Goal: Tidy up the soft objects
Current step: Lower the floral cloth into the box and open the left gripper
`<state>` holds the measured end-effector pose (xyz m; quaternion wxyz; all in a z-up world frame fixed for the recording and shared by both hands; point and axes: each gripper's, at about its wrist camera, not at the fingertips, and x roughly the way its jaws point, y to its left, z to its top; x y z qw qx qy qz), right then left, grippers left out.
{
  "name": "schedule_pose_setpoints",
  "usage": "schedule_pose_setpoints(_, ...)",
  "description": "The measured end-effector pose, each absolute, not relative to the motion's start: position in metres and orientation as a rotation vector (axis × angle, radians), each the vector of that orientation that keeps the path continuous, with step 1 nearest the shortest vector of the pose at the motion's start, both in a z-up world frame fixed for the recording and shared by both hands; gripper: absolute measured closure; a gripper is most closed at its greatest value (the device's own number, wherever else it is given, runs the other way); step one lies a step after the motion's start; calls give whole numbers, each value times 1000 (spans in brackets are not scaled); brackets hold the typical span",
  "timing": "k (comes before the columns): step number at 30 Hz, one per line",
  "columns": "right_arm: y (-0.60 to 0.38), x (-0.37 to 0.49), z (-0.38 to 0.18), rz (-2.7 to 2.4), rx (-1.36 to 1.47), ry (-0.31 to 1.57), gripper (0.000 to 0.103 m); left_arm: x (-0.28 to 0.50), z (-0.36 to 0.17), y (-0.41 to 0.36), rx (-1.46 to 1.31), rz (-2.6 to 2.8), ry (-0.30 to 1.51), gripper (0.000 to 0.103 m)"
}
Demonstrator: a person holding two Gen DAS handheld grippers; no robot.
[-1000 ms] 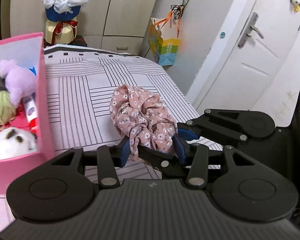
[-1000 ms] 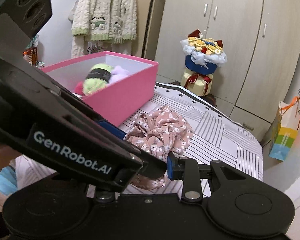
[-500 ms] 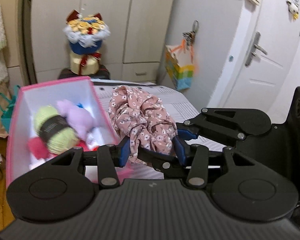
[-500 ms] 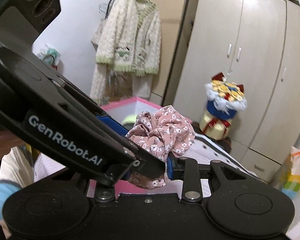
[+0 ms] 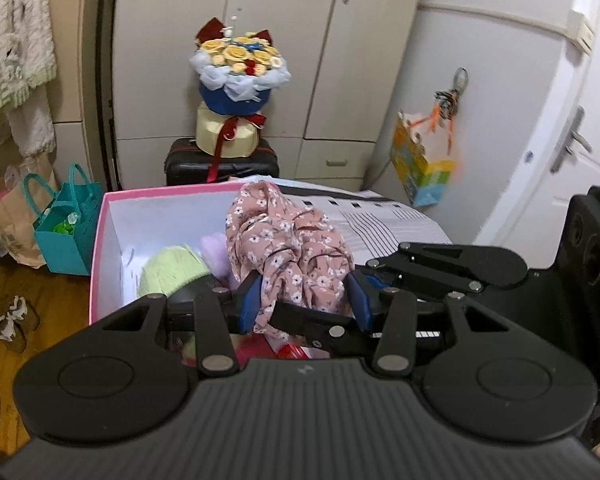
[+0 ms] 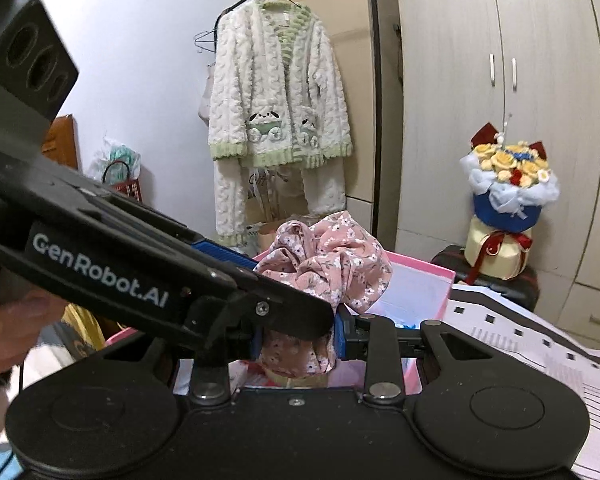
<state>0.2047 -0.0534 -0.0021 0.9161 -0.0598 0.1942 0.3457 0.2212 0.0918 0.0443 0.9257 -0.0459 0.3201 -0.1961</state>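
A bunched pink floral cloth (image 5: 288,248) hangs in the air over the open pink box (image 5: 100,240). My left gripper (image 5: 304,300) is shut on its lower part, blue pads pressing from both sides. My right gripper (image 6: 296,338) is shut on the same pink floral cloth (image 6: 332,264), and the left gripper's body crosses in front of it in the right wrist view. Inside the pink box (image 6: 432,276) lie a green yarn ball (image 5: 172,268) and a lilac plush (image 5: 216,248), partly hidden by the cloth.
The box stands on a striped bed (image 5: 392,224). Behind it a flower bouquet (image 5: 236,80) sits on a black case before wardrobes. Teal and paper bags (image 5: 68,220) stand on the wooden floor at left. A white knitted cardigan (image 6: 276,120) hangs on a rack.
Both grippers have carried the floral cloth up off the bed and leftward, so it now hangs over the pink box. Their grip has not changed.
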Motion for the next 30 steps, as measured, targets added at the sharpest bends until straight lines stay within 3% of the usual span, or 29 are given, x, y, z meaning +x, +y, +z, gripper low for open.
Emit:
schedule_pose_setpoints(6, -43, 243, -18, 728, -113, 480, 64, 258, 21, 110, -166, -386, 702, 58)
schedule_pose_setpoints(12, -45, 254, -28, 666, -161, 498, 49, 265, 5, 120, -178, -332, 692, 52)
schedule_pose_setpoints(17, -54, 242, -29, 664, -183, 486, 43, 256, 0, 121, -183, -331, 671, 49)
schedule_pose_setpoints(21, -62, 220, -23, 665, -209, 445, 31, 246, 2, 119, -181, -317, 651, 44)
schedule_pose_setpoints(30, -83, 191, -17, 611, -194, 453, 31, 217, 6, 109, -155, -289, 658, 35)
